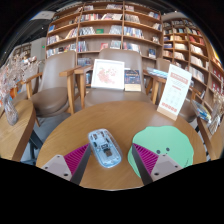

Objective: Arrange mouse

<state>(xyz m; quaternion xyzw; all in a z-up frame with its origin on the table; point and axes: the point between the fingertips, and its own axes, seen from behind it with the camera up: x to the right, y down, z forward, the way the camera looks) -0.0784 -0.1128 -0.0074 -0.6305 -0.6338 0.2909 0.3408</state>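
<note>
A translucent, pale blue computer mouse [104, 147] lies on the round wooden table [115, 118], nearer the left finger than the right. My gripper [113, 163] is open, its pink-padded fingers [72, 160] spread wide to either side of the mouse. The mouse rests on the table with a gap at each side, the left finger close to it. A light green mouse mat [166, 142] lies on the table just past the right finger, and the mouse is off it, to its left.
Beyond the table stand wooden chairs [72, 88], a framed picture [108, 74] propped upright and a white sign [173, 92] at the right. Bookshelves [105, 28] fill the back wall. A vase of dried flowers [10, 85] stands at the left.
</note>
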